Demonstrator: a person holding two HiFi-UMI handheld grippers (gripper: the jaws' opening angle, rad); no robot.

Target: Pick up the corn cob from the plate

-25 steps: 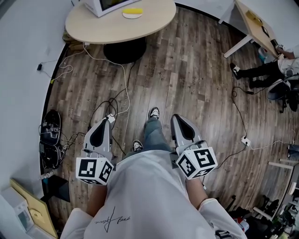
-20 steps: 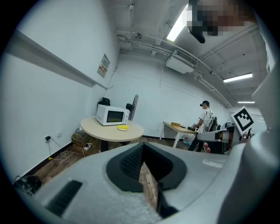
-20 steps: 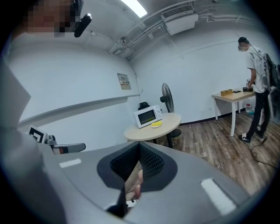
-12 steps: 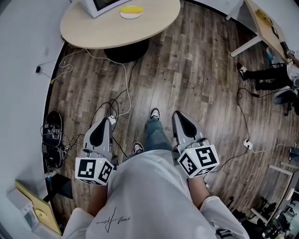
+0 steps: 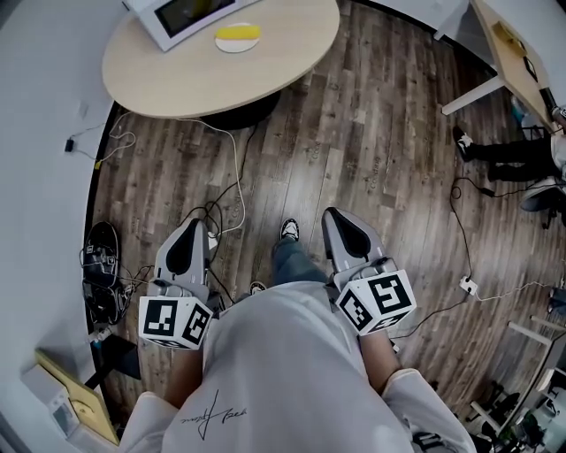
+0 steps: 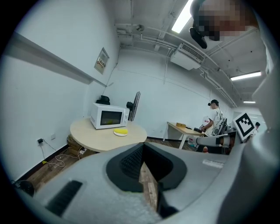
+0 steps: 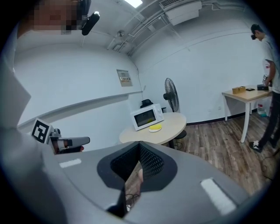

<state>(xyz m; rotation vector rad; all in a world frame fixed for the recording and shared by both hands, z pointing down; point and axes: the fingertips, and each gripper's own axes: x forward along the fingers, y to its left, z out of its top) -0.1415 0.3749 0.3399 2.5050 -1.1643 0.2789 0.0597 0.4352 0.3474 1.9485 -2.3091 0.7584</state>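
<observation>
Only the approach so far, nothing grabbed yet. The corn cob point(image 5: 238, 33) sits on its plate point(image 5: 237, 48) on the round table point(image 5: 274, 66), up around 11 o'clock from the person and at roughly 4 o'clock of the microwave point(image 5: 181, 13), well apart from both tools. The left gripper point(image 5: 192, 225) and right gripper point(image 5: 334, 215) both have their jaws pressed together, empty. My take: step past the floor cables point(image 5: 232, 190), spread one pair of jaws before reaching, and pinch the cob across its short side so it can't roll
</observation>
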